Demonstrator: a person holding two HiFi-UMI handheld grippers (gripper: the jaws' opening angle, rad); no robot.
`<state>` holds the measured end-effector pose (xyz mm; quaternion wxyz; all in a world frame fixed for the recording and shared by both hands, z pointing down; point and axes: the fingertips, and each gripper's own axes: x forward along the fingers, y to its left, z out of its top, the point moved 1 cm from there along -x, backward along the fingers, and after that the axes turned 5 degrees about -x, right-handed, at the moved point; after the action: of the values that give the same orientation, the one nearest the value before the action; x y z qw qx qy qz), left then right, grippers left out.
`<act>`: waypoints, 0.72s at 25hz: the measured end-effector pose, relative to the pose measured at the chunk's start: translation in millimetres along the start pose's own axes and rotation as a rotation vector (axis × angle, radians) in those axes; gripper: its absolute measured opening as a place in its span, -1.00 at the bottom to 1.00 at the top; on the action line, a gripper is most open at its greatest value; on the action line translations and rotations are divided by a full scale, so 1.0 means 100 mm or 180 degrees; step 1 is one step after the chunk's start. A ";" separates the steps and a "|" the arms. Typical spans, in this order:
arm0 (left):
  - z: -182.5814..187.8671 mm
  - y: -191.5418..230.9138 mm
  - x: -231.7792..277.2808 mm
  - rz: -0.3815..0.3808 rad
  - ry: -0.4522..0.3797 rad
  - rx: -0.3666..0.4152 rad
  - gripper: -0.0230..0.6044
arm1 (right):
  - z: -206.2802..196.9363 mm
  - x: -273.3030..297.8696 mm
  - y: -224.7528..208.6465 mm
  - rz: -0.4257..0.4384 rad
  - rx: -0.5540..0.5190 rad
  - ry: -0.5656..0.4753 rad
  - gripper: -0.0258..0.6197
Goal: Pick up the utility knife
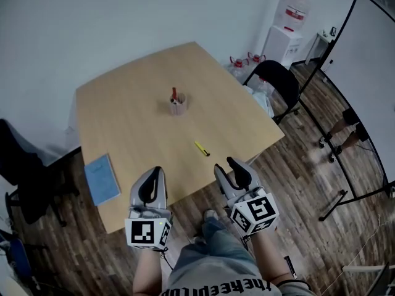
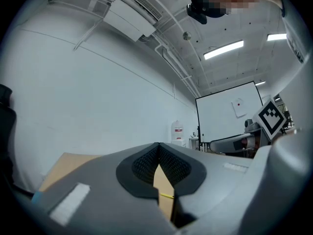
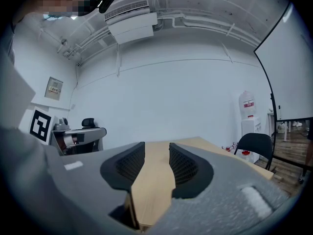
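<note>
The utility knife is small and yellow and lies flat on the light wooden table, near its front edge. Both grippers hover at that edge, short of the knife and pointing level toward it. My left gripper is to the knife's lower left, its fingertips touching with nothing between them. A sliver of the knife shows through the gap below those tips. My right gripper is to the knife's lower right, jaws apart and empty, with only tabletop between them.
A pink cup with red pens stands mid-table. A blue notebook lies at the front left corner. A black chair stands at the table's right, another at the left. A whiteboard on a stand and a water dispenser are at the far right.
</note>
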<state>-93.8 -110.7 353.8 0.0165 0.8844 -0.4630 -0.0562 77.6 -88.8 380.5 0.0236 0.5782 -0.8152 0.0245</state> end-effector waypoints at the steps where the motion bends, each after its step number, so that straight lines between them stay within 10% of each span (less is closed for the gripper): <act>1: 0.01 0.02 0.03 0.0018 -0.0004 -0.0002 -0.86 | 0.00 0.05 -0.01 0.0019 -0.0003 0.0017 -0.44; 18: -0.07 0.38 0.47 0.0364 0.0041 -0.0028 -0.86 | -0.59 0.96 -0.37 0.0437 0.0104 0.0868 -0.40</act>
<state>-97.5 -170.6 359.8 0.0266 0.8568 -0.5124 -0.0516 81.4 -187.7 446.3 0.1229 0.5127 -0.8415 0.1176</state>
